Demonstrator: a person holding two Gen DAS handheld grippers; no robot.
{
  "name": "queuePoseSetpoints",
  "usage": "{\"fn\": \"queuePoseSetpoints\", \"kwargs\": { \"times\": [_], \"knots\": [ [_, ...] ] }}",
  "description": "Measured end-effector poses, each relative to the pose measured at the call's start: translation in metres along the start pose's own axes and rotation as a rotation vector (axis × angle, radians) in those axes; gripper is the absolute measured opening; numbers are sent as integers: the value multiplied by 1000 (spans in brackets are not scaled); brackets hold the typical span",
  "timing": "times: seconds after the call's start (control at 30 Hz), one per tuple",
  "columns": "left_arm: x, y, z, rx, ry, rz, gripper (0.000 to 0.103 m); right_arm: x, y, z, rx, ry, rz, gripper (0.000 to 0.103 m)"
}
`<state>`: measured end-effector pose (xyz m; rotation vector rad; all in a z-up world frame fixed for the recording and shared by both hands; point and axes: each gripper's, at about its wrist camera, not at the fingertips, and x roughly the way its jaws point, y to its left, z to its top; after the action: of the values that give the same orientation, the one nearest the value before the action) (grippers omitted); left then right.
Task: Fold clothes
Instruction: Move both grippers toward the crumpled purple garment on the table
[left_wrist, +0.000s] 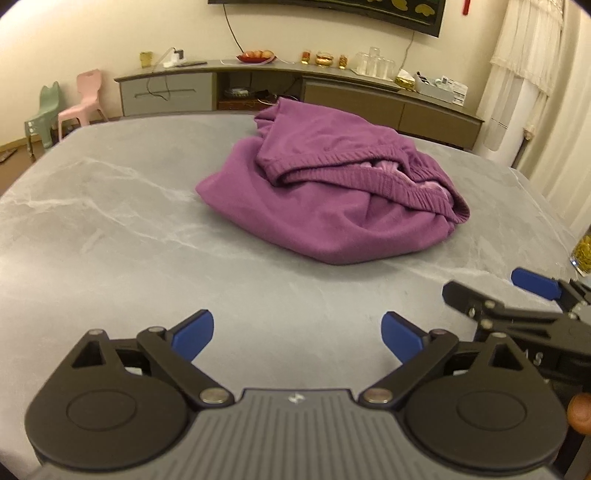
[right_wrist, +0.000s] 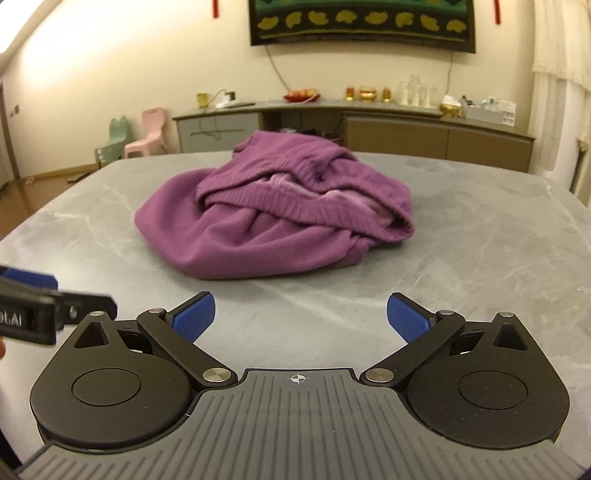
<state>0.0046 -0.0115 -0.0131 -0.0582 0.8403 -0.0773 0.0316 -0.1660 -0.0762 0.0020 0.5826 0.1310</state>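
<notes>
A crumpled purple garment (left_wrist: 332, 184) with a ribbed elastic band lies in a heap on the grey marble table (left_wrist: 110, 221). It also shows in the right wrist view (right_wrist: 273, 218). My left gripper (left_wrist: 297, 334) is open and empty, hovering above the table short of the garment. My right gripper (right_wrist: 300, 317) is open and empty, also short of the garment. The right gripper shows at the right edge of the left wrist view (left_wrist: 517, 291). Part of the left gripper shows at the left edge of the right wrist view (right_wrist: 44, 295).
A low sideboard (left_wrist: 295, 88) with glasses, fruit and boxes stands behind the table. Small pink (left_wrist: 83, 99) and green (left_wrist: 42, 114) chairs stand at the far left. A glass with yellow contents (left_wrist: 581, 254) sits at the table's right edge. Curtains hang at the right.
</notes>
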Motion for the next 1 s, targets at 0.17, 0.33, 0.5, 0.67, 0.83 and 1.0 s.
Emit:
{"fn": "queuePoseSetpoints", "kwargs": {
  "times": [0.17,0.33,0.5,0.67,0.83,1.0],
  "knots": [
    [4,0,-3,0,19,-11,69,0,-3,0,3,21,-37,57],
    [1,0,-4,3,18,-7,11,1,-4,-2,7,37,10,0],
    [-5,-6,-5,39,-21,-4,0,-1,0,-2,2,27,24,0],
    [-7,-11,-2,46,-46,6,0,0,-1,-3,3,33,28,0],
    [-3,-9,-1,46,-26,-12,0,2,-2,-5,4,38,8,0],
    [6,-1,4,-1,-14,-12,79,13,-6,-8,22,80,-47,45]
  ]
}}
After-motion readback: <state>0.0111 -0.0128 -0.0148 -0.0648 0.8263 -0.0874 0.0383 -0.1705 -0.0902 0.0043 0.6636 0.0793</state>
